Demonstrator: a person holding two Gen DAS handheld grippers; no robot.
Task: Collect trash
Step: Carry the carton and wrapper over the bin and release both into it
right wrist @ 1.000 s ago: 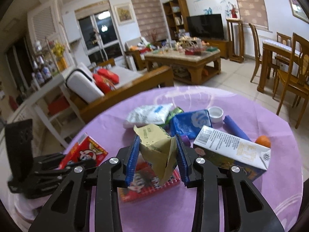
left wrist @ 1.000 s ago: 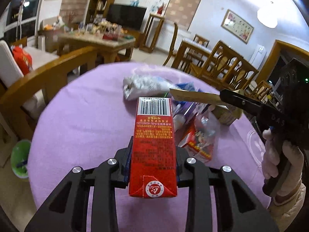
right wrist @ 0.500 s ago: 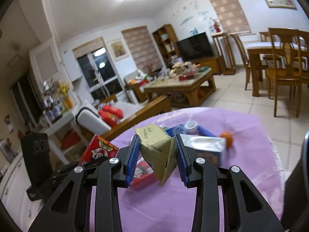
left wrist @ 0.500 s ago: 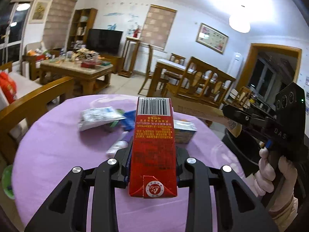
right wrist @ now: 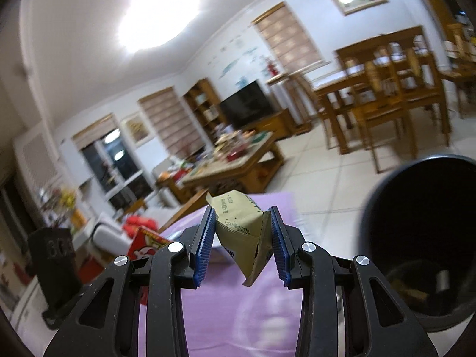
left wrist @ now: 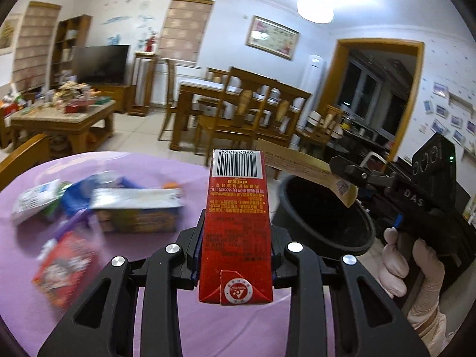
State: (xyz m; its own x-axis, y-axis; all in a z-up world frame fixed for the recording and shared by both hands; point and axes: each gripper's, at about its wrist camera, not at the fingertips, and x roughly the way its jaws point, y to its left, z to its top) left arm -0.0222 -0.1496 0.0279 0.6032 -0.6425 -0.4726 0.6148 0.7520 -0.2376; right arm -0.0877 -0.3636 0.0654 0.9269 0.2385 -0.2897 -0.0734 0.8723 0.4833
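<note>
My left gripper is shut on a red drink carton with a barcode at its far end, held above the purple tablecloth. My right gripper is shut on a crumpled tan paper packet. From the left wrist view that packet juts over the rim of a black trash bin, and the right gripper is held by a gloved hand. The bin fills the right side of the right wrist view, with some trash at its bottom.
Several pieces of trash lie on the table at left: a long carton, a blue packet, a white packet and a red snack box. Wooden chairs and a coffee table stand beyond.
Both grippers have swung right, away from the trash pile, each keeping its load. The black bin has come into both views and the tan packet now hangs over its rim.
</note>
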